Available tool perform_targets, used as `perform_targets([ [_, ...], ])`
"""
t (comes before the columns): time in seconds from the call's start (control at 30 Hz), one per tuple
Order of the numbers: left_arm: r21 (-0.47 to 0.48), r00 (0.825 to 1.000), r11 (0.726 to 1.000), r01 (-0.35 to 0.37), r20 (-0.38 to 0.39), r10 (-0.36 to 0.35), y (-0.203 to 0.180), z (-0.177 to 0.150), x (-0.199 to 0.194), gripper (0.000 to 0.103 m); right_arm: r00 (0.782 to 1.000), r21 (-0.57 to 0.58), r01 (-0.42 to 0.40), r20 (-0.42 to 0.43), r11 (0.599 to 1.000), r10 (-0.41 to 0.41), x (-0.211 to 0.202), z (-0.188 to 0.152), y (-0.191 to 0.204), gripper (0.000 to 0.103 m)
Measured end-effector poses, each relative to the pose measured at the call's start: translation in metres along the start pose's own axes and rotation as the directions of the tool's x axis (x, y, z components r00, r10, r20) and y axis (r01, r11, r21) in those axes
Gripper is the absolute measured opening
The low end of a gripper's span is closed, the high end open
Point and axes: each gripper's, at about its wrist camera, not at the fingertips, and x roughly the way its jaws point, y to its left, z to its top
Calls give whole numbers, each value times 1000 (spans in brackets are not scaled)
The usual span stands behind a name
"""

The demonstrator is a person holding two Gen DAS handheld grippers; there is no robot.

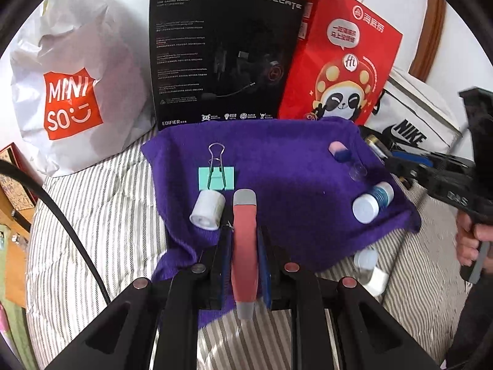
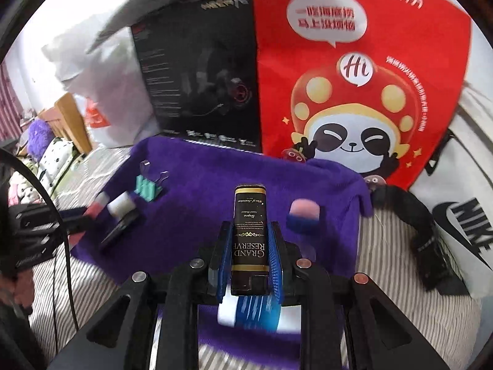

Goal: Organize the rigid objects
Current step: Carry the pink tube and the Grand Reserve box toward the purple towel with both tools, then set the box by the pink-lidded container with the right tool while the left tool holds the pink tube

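Purple cloth (image 1: 283, 166) is lying spread over the striped bedsheet (image 1: 101, 215), and the small hard things are sitting on it. I am holding a pink tube with grey ends (image 1: 245, 246) in my left gripper (image 1: 245, 240); its fingers are pressing in on both sides of the tube, which is pointing forward over the cloth's near edge. Just beside it, near the cloth's left edge, a white cylinder (image 1: 208, 209) is lying on its side, touching a mint-green binder clip (image 1: 215, 177) with wire handles. Toward the cloth's far right corner a pink-and-blue cap-shaped piece (image 1: 339, 151) is resting, and near the right edge a blue bottle with a white cap (image 1: 371, 202) is lying tilted.

My right gripper (image 2: 249, 246) is clamping a black tube with gold trim (image 2: 249, 237), lettered "GRAND RESERVE", gripped at its sides and sticking forward over the cloth. Below it the blue bottle is showing blurred under the fingers.

Behind the cloth's far edge a black headset box (image 1: 222, 55), a red panda bag (image 1: 342, 58) and a white shopping bag (image 1: 71, 92) are standing.
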Motion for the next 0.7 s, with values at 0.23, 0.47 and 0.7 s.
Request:
perform_targets([
  [0.23,-48,1000,999,7,10,-7,8,4,12,16,997,24,27,-76,999,-25,49,10,-8,23],
  [0.47,-64,1000,998,4,8,-4,16,2,18,16,988,5,78,-136,997,-76,73,6,-7,23],
  [0.7,-50,1000,999,3,-11,-4,14,-2,25,16,986,-11,78,-150,997,-79,83,4,-11,23],
])
